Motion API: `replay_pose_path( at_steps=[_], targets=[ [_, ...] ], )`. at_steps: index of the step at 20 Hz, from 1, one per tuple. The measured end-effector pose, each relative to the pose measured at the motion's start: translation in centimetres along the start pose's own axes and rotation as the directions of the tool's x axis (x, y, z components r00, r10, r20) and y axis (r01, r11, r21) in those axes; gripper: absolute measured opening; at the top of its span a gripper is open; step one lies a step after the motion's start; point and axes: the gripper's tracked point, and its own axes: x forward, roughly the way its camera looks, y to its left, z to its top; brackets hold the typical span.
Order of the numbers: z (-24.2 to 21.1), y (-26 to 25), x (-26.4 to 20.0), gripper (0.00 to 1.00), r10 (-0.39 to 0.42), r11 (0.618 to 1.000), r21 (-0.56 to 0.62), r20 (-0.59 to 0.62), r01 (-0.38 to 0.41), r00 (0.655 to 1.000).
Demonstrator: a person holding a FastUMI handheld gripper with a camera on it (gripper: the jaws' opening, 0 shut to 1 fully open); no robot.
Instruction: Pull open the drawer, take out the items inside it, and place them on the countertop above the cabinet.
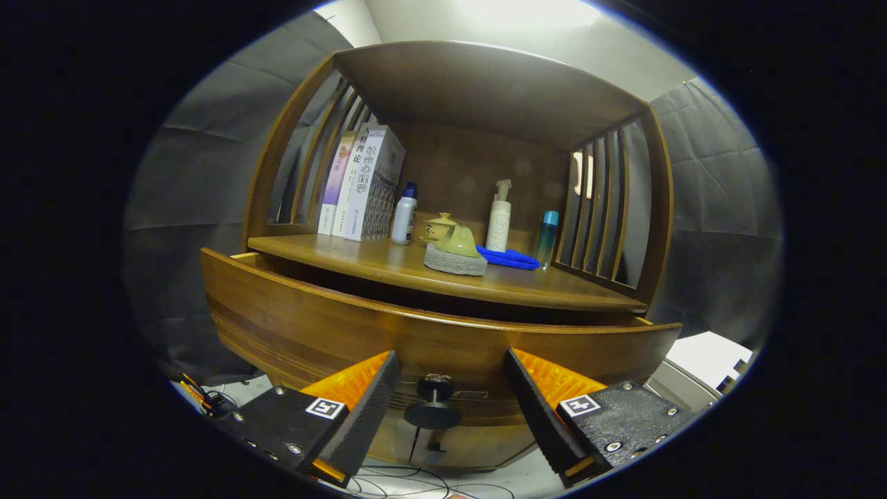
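A wooden cabinet has its drawer [360,326] pulled partly out; the curved drawer front faces me and its inside is hidden. A dark round knob [433,409] sticks out of the drawer front. My gripper [450,395] is open, with the knob in the gap between the two fingers and neither finger touching it. Above the drawer lies the wooden countertop [388,267]. On it rests a grey stone-like block with a green-yellow item on top [457,253].
The countertop's back holds books [364,184], a white bottle with a blue cap [405,215], a small yellow teapot [438,226], a white pump bottle [499,218], a blue cloth [509,258] and a teal bottle [547,237]. Slatted side walls and a shelf roof enclose it. Cables lie on the floor.
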Motion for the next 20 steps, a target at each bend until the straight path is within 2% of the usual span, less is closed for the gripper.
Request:
replay_pose_path(
  at_steps=[7, 15, 18, 20],
  targets=[
    [0.2, 0.2, 3.4, 0.97, -0.01, 1.0, 0.0, 0.003, 0.01, 1.0],
    [0.4, 0.5, 5.0, 0.96, -0.023, 1.0, 0.005, 0.009, 0.023, 1.0],
    [-0.7, 1.2, 5.2, 0.96, -0.008, 1.0, -0.016, -0.044, 0.007, 0.999],
    [1.0, 1.5, 4.6, 0.96, 0.031, 0.998, -0.046, -0.032, -0.033, 0.999]
  ],
)
